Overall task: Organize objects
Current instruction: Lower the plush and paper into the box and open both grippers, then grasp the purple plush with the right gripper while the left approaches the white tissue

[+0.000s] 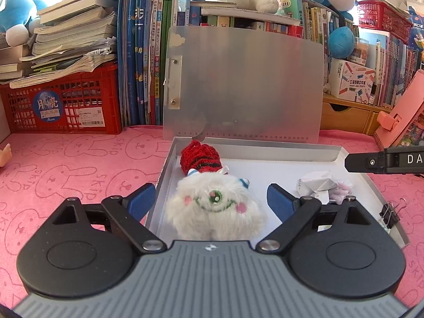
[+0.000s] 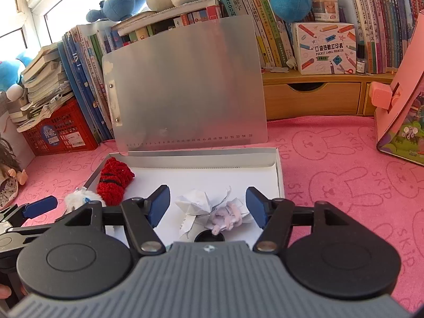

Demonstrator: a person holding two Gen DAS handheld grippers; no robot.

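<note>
- Left wrist view: left gripper (image 1: 210, 200) spread wide, pads either side of the white plush toy (image 1: 216, 208) without pressing on it; the toy lies in the shallow metal box (image 1: 296, 147) at its 9 o'clock side, touching the red knitted piece (image 1: 200, 159) at the toy's 12 o'clock.
- Risk, as I judge it: closing here could pinch only fur, or snag the knit and drag both out.
- The propped lid (image 1: 246, 79) stands at 12 o'clock; a knock could drop it onto the contents. Binder clip (image 1: 391, 213) sits on the box rim at 3 o'clock.
- Right wrist view: right gripper (image 2: 208, 208) spread, nothing pinched; crumpled paper (image 2: 196, 204) and pink fluffy scrap (image 2: 230, 216) lie between its fingers on the box floor.
- Risk: light paper may skid or tear, and the scrap may stick to a pad.
- Left gripper at 9 o'clock crowds the box; collision is possible. Pink case (image 2: 400, 100) at 3 o'clock, well apart on the surface (image 2: 331, 159).
</note>
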